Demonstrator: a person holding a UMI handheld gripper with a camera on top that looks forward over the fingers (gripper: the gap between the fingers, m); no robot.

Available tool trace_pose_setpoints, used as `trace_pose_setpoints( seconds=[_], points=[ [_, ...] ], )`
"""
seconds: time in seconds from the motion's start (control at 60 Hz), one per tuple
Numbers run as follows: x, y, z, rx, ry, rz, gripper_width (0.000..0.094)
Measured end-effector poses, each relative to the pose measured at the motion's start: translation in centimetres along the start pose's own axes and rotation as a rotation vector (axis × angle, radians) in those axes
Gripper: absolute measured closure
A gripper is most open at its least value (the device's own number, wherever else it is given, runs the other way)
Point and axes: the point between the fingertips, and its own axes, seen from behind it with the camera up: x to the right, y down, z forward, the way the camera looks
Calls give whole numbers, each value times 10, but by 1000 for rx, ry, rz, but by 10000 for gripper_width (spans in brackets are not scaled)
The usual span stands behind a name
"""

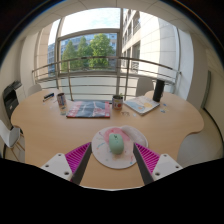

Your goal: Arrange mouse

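Observation:
A pale green mouse [116,143] lies on a round white mouse mat with pink and speckled print [134,134] on the wooden table [50,130]. My gripper [112,160] is open, its magenta-padded fingers [76,157] spread wide to either side. The mouse lies just ahead of the fingertips, roughly centred between them, with clear gaps at both sides. Nothing is held.
Beyond the mat lie a colourful book [88,109], a cup [117,102], a can [61,101] and a white book or box [143,104] at the right. Chairs [12,100] stand around the table; large windows and a railing are behind.

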Motion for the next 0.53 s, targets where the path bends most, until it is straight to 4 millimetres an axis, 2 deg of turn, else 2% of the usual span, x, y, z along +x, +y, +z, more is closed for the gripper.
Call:
trace_pose_setpoints(
  seconds=[0.15, 0.317, 0.433, 0.533],
  points=[
    [-12, 12, -80, 27, 30, -16, 83],
    [-20, 29, -138, 37, 37, -18, 85],
    [-21, 32, -158, 49, 39, -40, 83],
    [-22, 33, -166, 48, 41, -57, 84]
  ],
)
